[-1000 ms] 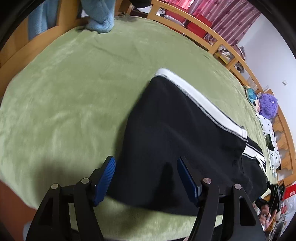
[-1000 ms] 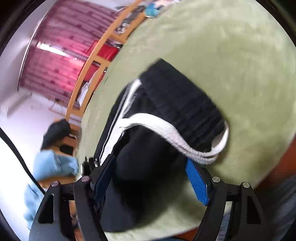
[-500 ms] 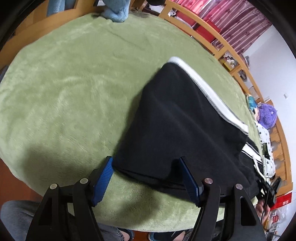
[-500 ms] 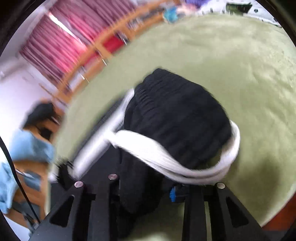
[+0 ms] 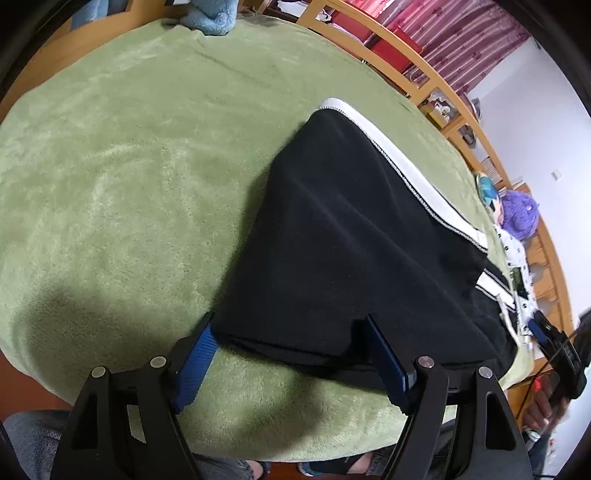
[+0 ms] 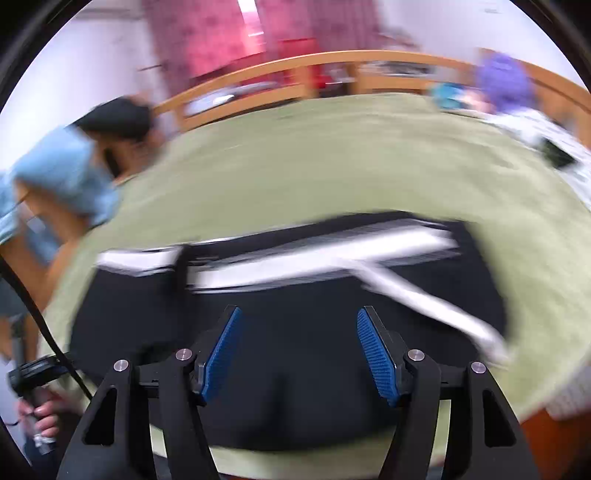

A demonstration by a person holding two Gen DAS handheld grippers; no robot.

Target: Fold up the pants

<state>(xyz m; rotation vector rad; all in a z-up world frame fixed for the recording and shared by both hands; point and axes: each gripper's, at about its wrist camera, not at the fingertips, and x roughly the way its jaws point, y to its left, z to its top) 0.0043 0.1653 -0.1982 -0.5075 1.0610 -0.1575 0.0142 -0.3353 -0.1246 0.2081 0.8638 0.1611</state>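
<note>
Black pants [image 5: 343,251] with a white side stripe [image 5: 402,173] lie folded on the green blanket [image 5: 122,177]. My left gripper [image 5: 291,354] is open; its blue pads straddle the near folded edge of the pants at the blanket's front. In the blurred right wrist view the pants [image 6: 295,354] lie flat under my right gripper [image 6: 299,350], which is open and holds nothing. The white stripe [image 6: 314,258] runs across beyond its fingers, and a white drawstring [image 6: 436,306] trails to the right.
A wooden bed rail [image 5: 413,62] curves along the far side. A light blue cloth [image 5: 210,14] lies at the far edge. A purple plush toy [image 5: 519,214] and patterned fabric [image 5: 517,266] sit at the right. A person in blue [image 6: 62,177] stands at left.
My right gripper has opened and let go of the pants' waistband, then swung round to face across the bed. My left gripper stayed open and drew back slightly along the near edge.
</note>
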